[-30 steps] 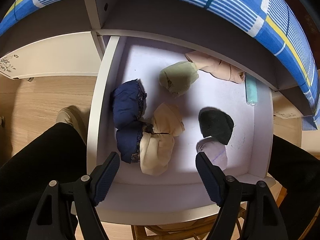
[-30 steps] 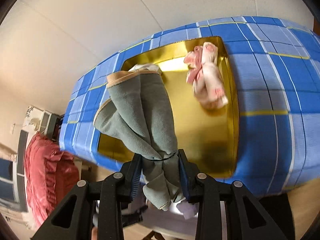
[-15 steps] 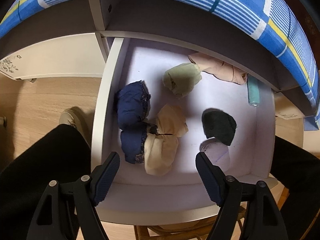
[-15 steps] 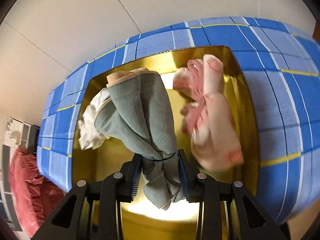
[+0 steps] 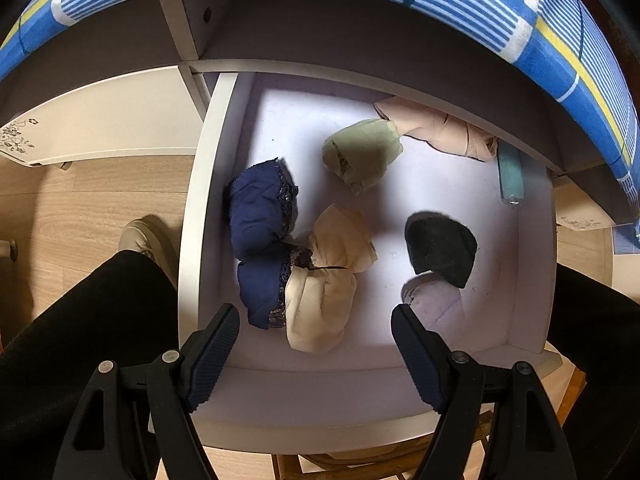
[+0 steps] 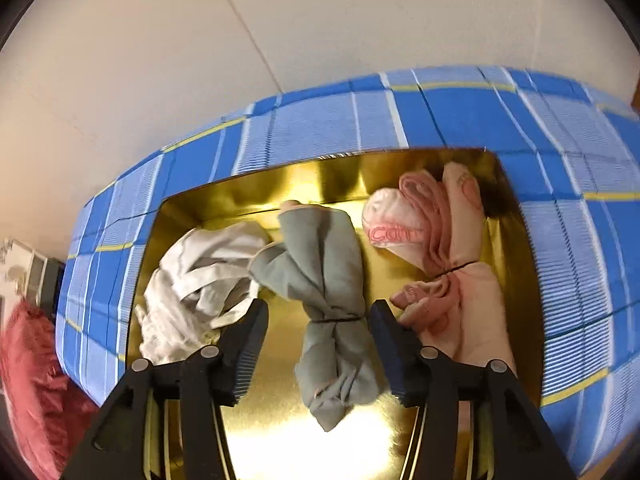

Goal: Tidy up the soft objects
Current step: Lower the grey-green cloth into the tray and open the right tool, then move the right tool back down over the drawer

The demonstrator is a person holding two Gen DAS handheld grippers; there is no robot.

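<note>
Over gold tray [image 6: 516, 216], mid-frame, I tilt right gripper [image 6: 318, 316] downward; jaws just opening, grey bundle [image 6: 324, 280] released, lying loose between them.

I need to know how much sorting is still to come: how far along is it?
Done: white bundle and pink bundle lie in the gold tray. In hand: the right gripper jaws have just opened, dropping the grey bundle there. Left: six bundles wait in the drawer under the open left gripper.
</note>
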